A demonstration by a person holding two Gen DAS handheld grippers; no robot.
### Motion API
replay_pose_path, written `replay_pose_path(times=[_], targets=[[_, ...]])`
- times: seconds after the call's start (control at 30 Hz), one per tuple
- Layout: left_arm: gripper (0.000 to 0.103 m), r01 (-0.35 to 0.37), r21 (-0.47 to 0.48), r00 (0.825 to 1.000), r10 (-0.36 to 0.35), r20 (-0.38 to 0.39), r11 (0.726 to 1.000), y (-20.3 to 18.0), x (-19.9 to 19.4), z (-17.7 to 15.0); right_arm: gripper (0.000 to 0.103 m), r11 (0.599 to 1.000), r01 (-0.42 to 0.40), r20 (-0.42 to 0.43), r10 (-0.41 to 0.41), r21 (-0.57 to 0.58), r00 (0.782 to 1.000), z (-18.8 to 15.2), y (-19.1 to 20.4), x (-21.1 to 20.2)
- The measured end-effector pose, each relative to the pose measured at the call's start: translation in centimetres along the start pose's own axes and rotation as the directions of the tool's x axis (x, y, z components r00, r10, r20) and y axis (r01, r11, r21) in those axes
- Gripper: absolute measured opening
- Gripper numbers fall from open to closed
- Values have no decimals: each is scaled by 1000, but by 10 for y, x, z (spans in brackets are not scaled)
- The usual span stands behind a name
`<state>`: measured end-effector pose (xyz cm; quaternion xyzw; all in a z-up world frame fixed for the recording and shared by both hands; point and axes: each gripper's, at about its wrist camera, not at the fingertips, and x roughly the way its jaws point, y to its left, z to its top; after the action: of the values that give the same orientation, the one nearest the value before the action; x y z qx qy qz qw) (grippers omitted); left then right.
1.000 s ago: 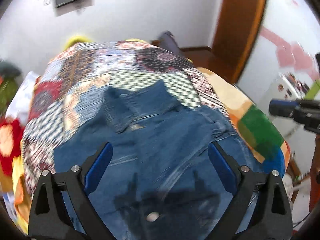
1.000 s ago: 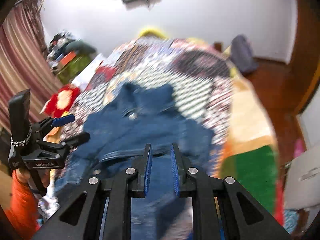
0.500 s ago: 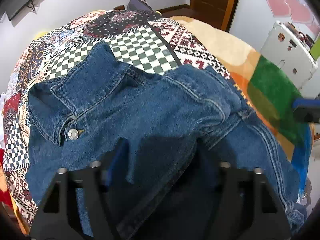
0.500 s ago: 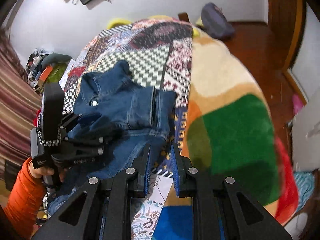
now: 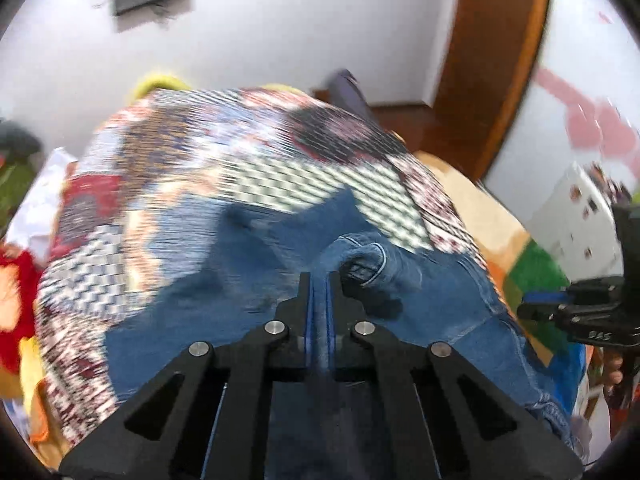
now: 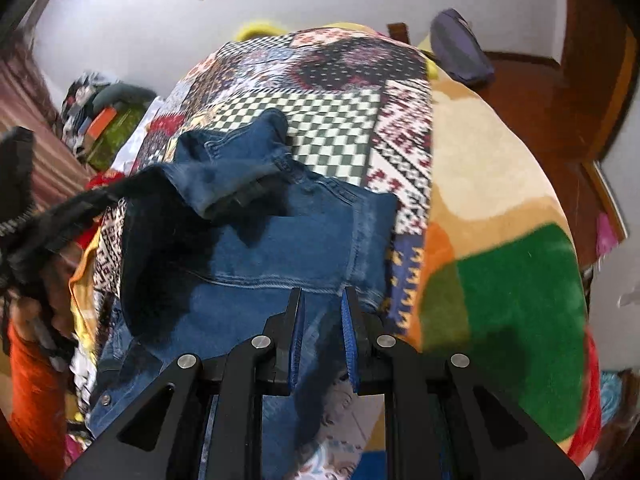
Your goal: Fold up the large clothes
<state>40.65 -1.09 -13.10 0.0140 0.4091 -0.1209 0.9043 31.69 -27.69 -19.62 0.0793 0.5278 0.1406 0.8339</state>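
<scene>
A blue denim jacket [image 5: 440, 312] lies spread on a patchwork quilt [image 5: 280, 184] over a bed. My left gripper [image 5: 319, 280] is shut, with a fold of denim pinched between its blue pads; the sleeve cuff [image 5: 368, 260] bunches up just beyond the tips. In the right wrist view the jacket [image 6: 304, 248] shows its collar at the top, and the blurred left gripper [image 6: 132, 188] holds the sleeve [image 6: 224, 176] up at the left. My right gripper [image 6: 322, 300] hovers over the jacket's lower right part, shut to a narrow gap, with nothing clearly gripped.
A fleece blanket [image 6: 512, 288] with green, orange and cream patches covers the bed's right side. A dark bag [image 6: 460, 48] sits at the far corner near a wooden door [image 5: 492, 60]. A person's orange sleeve [image 6: 32, 380] is low at the left. Clutter [image 6: 108, 120] lines the left wall.
My left gripper went from wide open to shut on the denim and now lifts the sleeve. My right gripper sank toward the jacket's lower right part, its jaws unchanged.
</scene>
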Motion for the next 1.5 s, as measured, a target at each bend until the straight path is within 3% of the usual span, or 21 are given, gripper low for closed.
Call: replay_pose_path(times=[0.17, 0.27, 0.33, 0.4, 0.47, 0.5, 0.53, 0.57, 0.6, 0.77, 0.87, 0.93, 1.03, 1.1, 1.17, 1.2, 1.33, 1.43, 1.5], targets=[[4, -68, -113, 997, 70, 12, 991, 60, -29, -26, 15, 997, 53, -83, -58, -60, 995, 1, 9, 38], [4, -62, -164, 997, 52, -62, 984, 84, -24, -53, 15, 992, 89, -134, -101, -93, 986, -4, 9, 60], [4, -77, -163, 993, 61, -97, 984, 87, -19, -65, 15, 988, 100, -125, -115, -121, 986, -7, 9, 62], [6, -65, -156, 991, 46, -128, 986, 87, -15, -74, 15, 967, 191, -96, -209, -167, 973, -12, 12, 60], [19, -39, -144, 988, 16, -153, 989, 79, -8, -78, 22, 948, 248, -60, -265, -199, 963, -18, 13, 56], [25, -27, -140, 988, 5, -156, 990, 78, -6, -78, 35, 939, 279, -36, -292, -200, 956, -23, 12, 54], [38, -5, -129, 987, -16, -159, 992, 71, -3, -76, 57, 931, 310, -21, -319, -195, 947, -24, 10, 52], [49, 17, -111, 987, -34, -156, 994, 62, 0, -73, 67, 916, 359, 4, -364, -179, 931, -26, 7, 49], [54, 33, -93, 987, -47, -155, 995, 53, 3, -70, 77, 913, 376, 27, -377, -159, 926, -28, 2, 45], [78, 111, -26, 977, -114, -181, 993, 3, 29, -47, 77, 969, 243, -25, -244, -40, 970, -24, -23, 33], [87, 144, 4, 962, -139, -233, 990, -29, 58, -34, 77, 983, 183, -32, -182, 17, 983, -23, -32, 24], [88, 150, 20, 952, -139, -271, 989, -44, 77, -32, 77, 986, 165, -20, -164, 31, 986, -26, -32, 17], [88, 90, 69, 943, -63, -328, 994, -59, 111, -33, 77, 990, 137, -10, -136, 40, 991, -29, -31, 14], [85, 26, 112, 948, 11, -319, 993, -61, 125, -34, 77, 992, 111, -3, -111, 58, 994, -30, -33, 11], [63, -51, 131, 954, 88, -287, 990, -56, 129, -32, 77, 993, 91, -5, -91, 78, 996, -31, -36, 10], [59, -60, 120, 956, 92, -279, 991, -53, 129, -30, 77, 993, 81, -9, -81, 90, 997, -31, -38, 10], [18, -64, 41, 975, 71, -212, 997, -32, 108, -15, 77, 991, 81, -22, -79, 107, 997, -30, -43, 17], [7, -95, 22, 987, 97, -131, 995, -17, 81, -4, 77, 990, 80, -28, -77, 118, 997, -29, -44, 21], [6, -101, -1, 991, 101, -84, 995, -8, 63, 1, 77, 991, 71, -23, -69, 117, 997, -29, -41, 19]])
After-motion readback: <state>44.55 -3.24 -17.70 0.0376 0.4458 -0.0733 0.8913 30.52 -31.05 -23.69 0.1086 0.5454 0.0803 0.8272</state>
